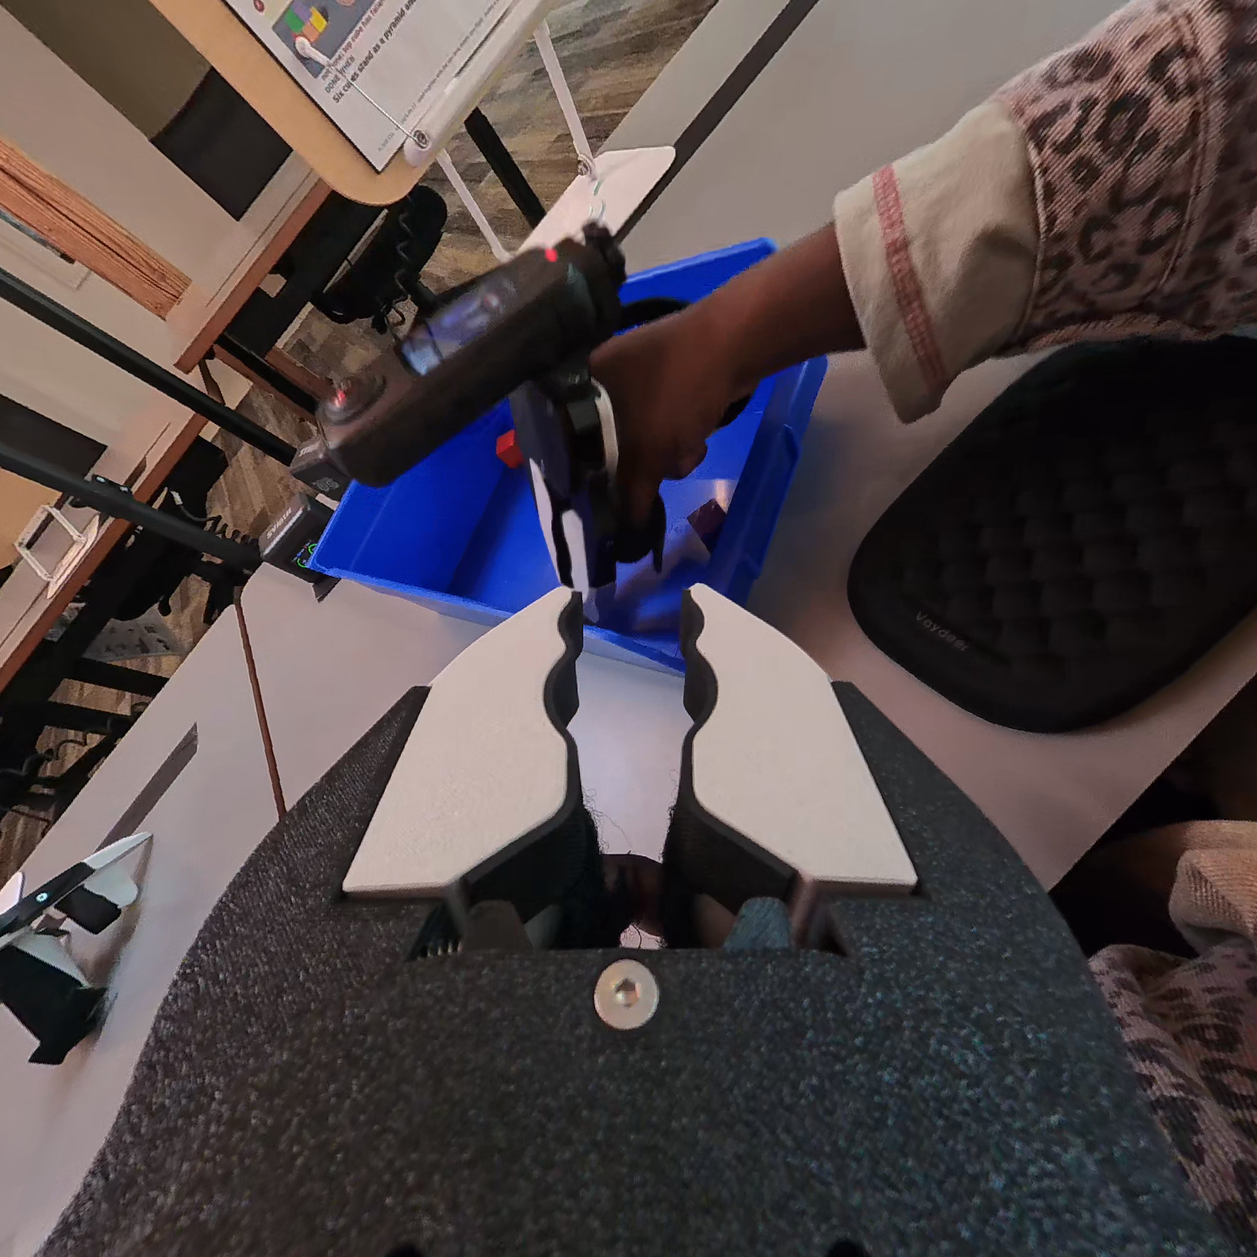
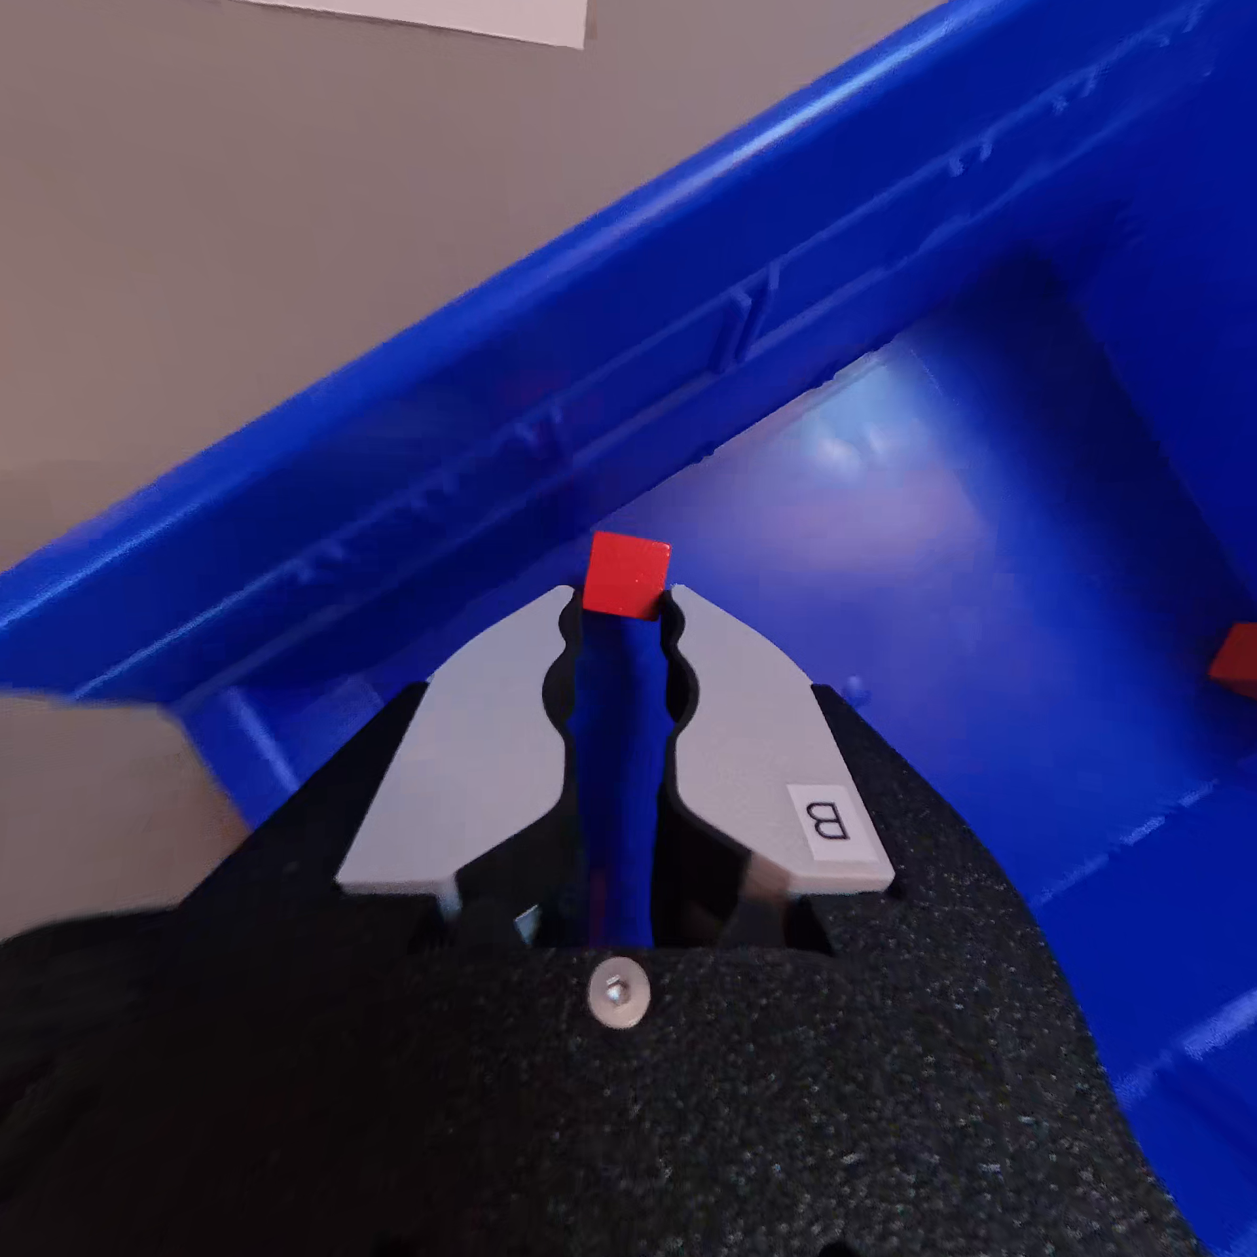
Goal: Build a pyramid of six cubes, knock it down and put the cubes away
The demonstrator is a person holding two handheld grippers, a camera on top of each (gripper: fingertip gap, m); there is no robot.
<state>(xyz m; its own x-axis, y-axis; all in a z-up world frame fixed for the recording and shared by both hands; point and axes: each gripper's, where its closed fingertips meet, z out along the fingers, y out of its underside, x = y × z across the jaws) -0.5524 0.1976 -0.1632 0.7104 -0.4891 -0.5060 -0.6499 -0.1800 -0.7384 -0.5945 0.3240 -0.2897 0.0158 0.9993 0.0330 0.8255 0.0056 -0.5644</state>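
My right gripper (image 2: 622, 602) is inside the blue bin (image 2: 476, 381), shut on a small red cube (image 2: 626, 577) held at its fingertips. A second red cube (image 2: 1234, 663) lies in the bin at the right edge. In the left wrist view a hand holds the right gripper (image 1: 585, 564), which points down into the bin (image 1: 422, 537). A red cube (image 1: 507, 449) and a purple cube (image 1: 707, 520) show inside the bin. My left gripper (image 1: 629, 598) is open and empty above the white table, just short of the bin's near wall.
A black woven pad (image 1: 1054, 544) lies on the table right of the bin. A white stand (image 1: 612, 183) with an instruction sheet stands behind the bin. Black tripod poles (image 1: 136, 503) cross at the left. A black-and-white holder (image 1: 54, 952) sits at the table's left edge. Some 20 cm of space lies between my two pairs of fingers.
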